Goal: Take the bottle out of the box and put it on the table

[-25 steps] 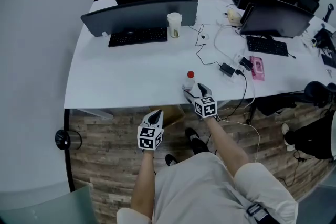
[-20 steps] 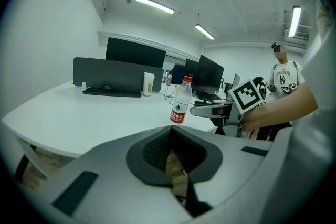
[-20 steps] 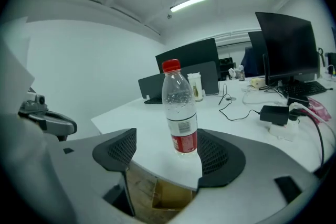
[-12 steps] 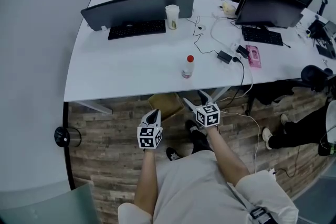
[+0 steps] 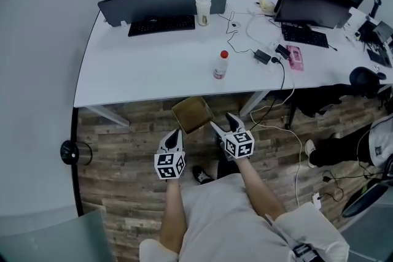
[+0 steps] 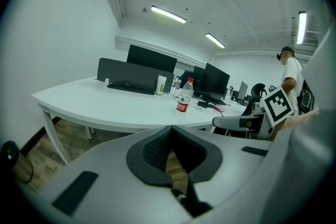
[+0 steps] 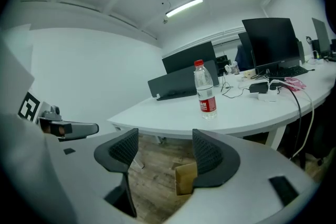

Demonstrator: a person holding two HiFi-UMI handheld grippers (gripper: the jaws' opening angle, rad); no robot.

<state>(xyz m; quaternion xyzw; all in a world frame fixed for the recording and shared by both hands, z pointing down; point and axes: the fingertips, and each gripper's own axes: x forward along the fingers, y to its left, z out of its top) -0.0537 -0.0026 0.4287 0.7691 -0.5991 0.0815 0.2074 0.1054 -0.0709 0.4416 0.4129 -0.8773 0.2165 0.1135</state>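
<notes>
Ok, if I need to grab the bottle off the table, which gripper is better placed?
Right. The right gripper has its jaws open and empty, and it hangs almost straight in front of the bottle on the table. The left gripper is shut and further off to the side.

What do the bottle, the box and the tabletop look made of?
Bottle: likely clear plastic, see-through body with red cap and label. Box: brown cardboard by its matte tan walls. Tabletop: smooth white, maybe laminate; cannot tell further.
</notes>
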